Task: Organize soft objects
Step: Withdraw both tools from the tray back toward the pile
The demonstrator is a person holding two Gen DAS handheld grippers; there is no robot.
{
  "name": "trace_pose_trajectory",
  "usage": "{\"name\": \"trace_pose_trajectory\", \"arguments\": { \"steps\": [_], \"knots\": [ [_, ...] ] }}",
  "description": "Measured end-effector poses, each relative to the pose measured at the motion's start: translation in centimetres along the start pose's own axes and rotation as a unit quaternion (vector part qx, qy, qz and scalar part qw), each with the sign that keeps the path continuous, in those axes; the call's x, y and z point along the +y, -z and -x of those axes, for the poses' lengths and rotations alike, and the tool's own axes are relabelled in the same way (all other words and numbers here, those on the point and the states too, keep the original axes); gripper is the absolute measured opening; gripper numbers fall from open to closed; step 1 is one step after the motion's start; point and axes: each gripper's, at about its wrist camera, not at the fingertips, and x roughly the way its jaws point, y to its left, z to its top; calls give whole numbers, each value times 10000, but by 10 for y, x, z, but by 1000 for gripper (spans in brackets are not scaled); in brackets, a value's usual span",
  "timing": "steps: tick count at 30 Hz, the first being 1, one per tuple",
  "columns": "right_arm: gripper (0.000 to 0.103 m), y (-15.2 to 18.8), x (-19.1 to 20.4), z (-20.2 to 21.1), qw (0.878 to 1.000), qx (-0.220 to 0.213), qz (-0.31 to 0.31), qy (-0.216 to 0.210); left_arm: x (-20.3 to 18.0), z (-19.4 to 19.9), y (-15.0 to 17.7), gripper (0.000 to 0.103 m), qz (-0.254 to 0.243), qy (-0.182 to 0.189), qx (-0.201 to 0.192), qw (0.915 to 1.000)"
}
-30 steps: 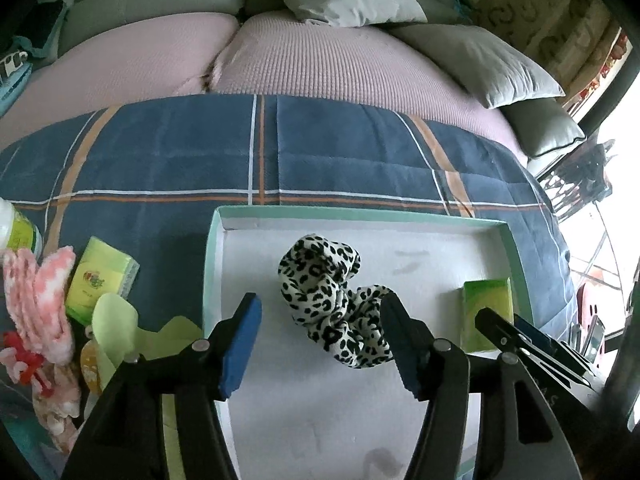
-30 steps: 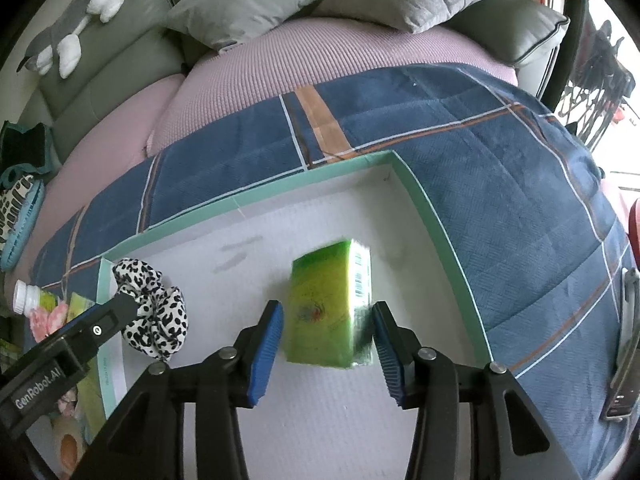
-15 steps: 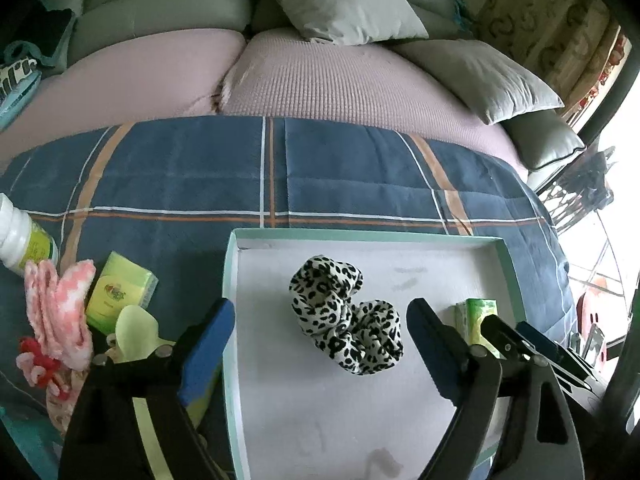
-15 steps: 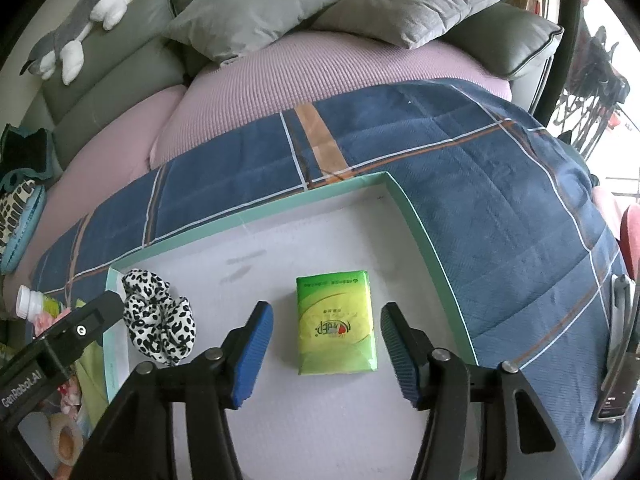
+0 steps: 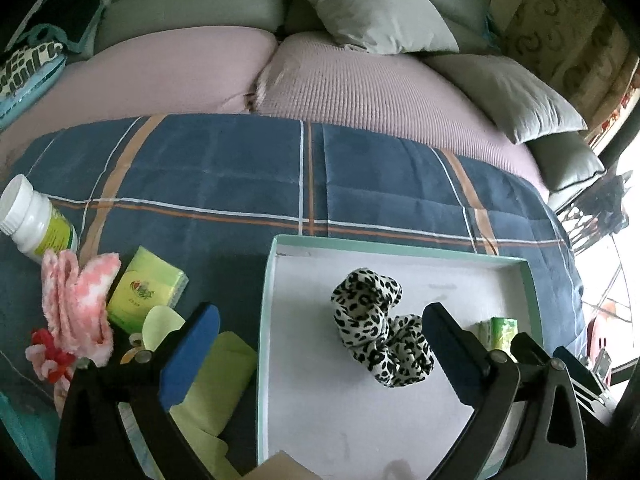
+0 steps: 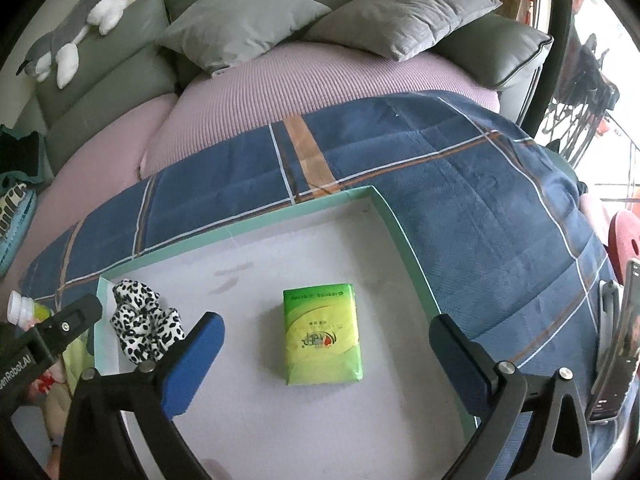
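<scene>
A leopard-print scrunchie point(image 5: 380, 328) lies loose in the mint-rimmed white tray point(image 5: 276, 248), also in the right wrist view point(image 6: 142, 326). A green tissue pack point(image 6: 322, 338) lies flat in the tray point(image 6: 404, 236), seen small in the left wrist view point(image 5: 498, 332). My left gripper point(image 5: 320, 354) is open and empty above the tray's left edge. My right gripper point(image 6: 326, 364) is open and empty, with the tissue pack lying between its fingers. Left of the tray lie a pink fluffy sock point(image 5: 78, 304), a second green tissue pack point(image 5: 146, 290) and a yellow-green soft piece point(image 5: 216, 392).
The tray sits on a blue plaid blanket point(image 5: 240, 176) over a pink sofa cover, with grey cushions point(image 6: 244, 20) behind. A white pill bottle point(image 5: 34, 220) lies at the far left. A phone point(image 6: 616, 344) lies at the blanket's right edge. A red trinket point(image 5: 48, 352) sits by the sock.
My right gripper let go of the green tissue pack, which now lies flat in the tray, and opened wide. My left gripper opened wider and drew back and left from the scrunchie.
</scene>
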Motion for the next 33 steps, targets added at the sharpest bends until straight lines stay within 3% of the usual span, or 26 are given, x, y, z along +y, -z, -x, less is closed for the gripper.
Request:
{"name": "trace_pose_trajectory", "arguments": {
  "steps": [11, 16, 22, 33],
  "knots": [
    [103, -1, 0, 4, 9999, 17, -127, 94, 3, 6, -1, 102, 52, 6, -64, 10000],
    [103, -2, 3, 21, 9996, -209, -177, -43, 7, 21, 3, 102, 112, -43, -126, 9998],
    [103, 8, 24, 45, 9987, -480, 145, -58, 20, 44, 10, 102, 190, -18, -236, 9995],
    [103, 40, 60, 70, 9958, -463, 702, -374, 47, 80, 36, 102, 334, -249, -370, 9984]
  ]
}}
